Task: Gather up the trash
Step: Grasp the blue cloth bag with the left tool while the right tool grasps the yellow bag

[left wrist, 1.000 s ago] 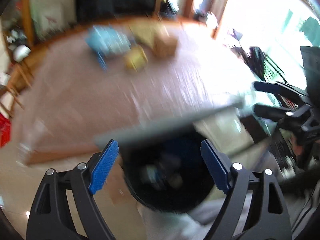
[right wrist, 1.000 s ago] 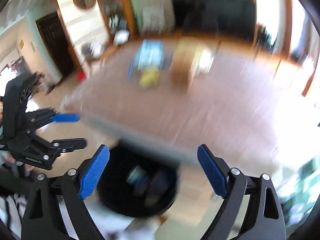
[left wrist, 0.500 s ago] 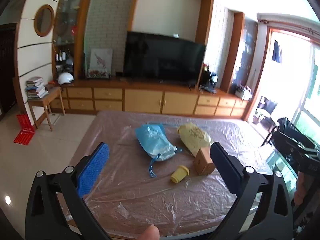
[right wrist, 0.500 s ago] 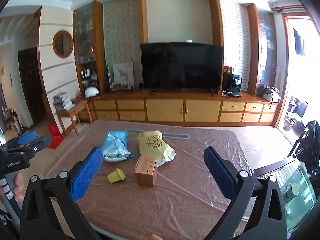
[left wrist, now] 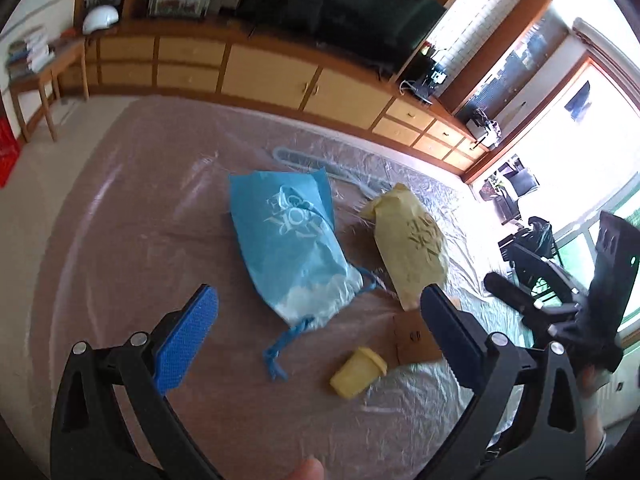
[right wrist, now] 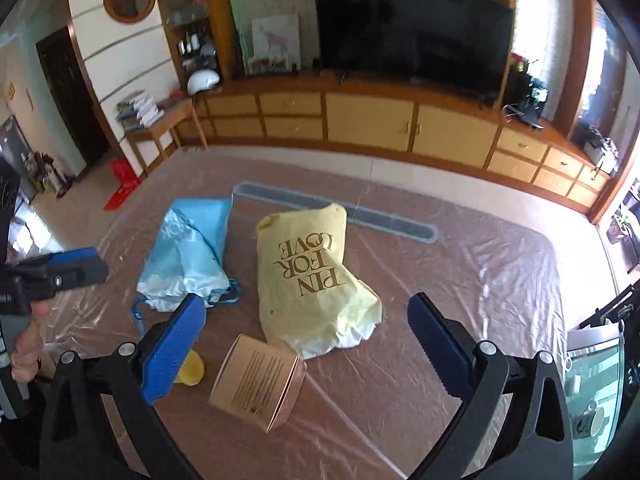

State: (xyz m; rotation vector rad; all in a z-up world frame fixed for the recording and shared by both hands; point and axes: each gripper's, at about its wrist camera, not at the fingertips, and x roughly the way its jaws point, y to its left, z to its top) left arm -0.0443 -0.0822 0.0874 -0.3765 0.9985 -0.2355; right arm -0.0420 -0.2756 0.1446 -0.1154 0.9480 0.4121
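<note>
A blue drawstring bag, a yellow bag, a small brown cardboard box and a yellow cup on its side lie on a table covered in clear plastic film. My left gripper is open and empty, above the table near the blue bag's drawstring end. My right gripper is open and empty, above the box and yellow bag. Each gripper shows at the edge of the other's view.
A long grey flat strip lies on the table behind the bags. A wooden cabinet wall with a TV stands behind. A side table with books and a red crate are at left. A glass table is at right.
Both grippers have swung up from over a black bin beside the table and moved in over the table, closer to the bags, box and cup. Both stay open.
</note>
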